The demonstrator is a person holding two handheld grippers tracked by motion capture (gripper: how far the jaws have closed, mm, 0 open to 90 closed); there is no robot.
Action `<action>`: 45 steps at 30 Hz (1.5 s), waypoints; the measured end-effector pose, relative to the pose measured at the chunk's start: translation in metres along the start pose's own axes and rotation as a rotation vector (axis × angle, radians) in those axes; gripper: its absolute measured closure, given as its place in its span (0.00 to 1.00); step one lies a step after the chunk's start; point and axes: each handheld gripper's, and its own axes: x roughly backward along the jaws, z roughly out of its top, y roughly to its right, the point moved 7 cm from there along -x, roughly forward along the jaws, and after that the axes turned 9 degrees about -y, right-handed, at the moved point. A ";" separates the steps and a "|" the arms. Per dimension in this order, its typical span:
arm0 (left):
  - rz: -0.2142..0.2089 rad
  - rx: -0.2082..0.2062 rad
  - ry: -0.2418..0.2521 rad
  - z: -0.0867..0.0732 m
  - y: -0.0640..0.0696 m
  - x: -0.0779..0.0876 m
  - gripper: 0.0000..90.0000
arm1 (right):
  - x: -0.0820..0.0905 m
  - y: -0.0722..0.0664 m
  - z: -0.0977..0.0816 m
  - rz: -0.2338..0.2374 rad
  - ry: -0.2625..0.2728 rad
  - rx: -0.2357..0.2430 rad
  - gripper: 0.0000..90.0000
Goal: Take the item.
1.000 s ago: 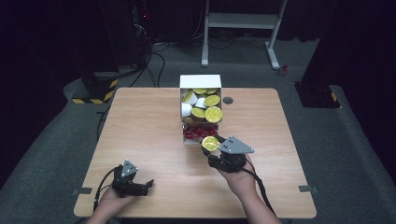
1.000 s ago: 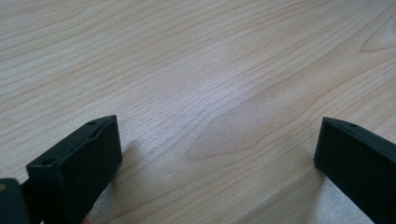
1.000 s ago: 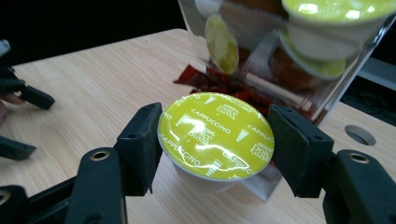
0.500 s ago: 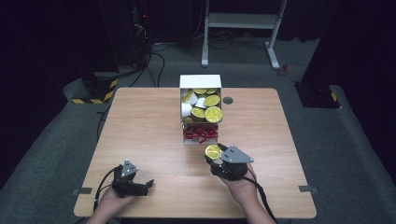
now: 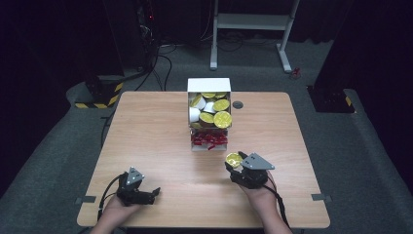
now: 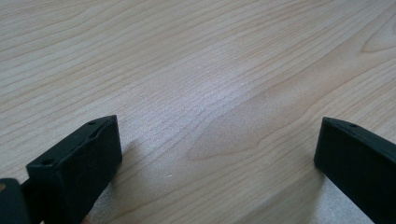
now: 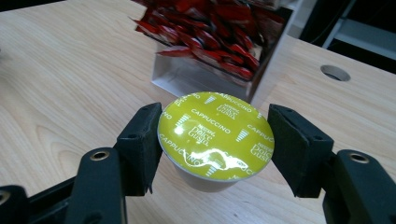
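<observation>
Your right gripper (image 7: 212,140) clamps the cappuccino capsule (image 7: 215,133) by its rim; loosen early and it could tip. Left gripper (image 6: 215,154) jaws apart, empty

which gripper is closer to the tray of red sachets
Right. The right gripper, shut on a yellow-lidded capsule, sits just beside the tray of red sachets; the left gripper rests open near the table's front-left.

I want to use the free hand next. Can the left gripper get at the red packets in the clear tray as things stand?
Probably yes. The left gripper is open and holds nothing, and bare table lies between it and the red packets. The right gripper, shut on a capsule, sits to the tray's other side, so it should not block.
</observation>
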 end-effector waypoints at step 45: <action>0.001 -0.006 0.001 -0.001 0.000 0.001 0.01 | -0.024 0.105 -0.059 -0.194 -0.175 -0.196 0.42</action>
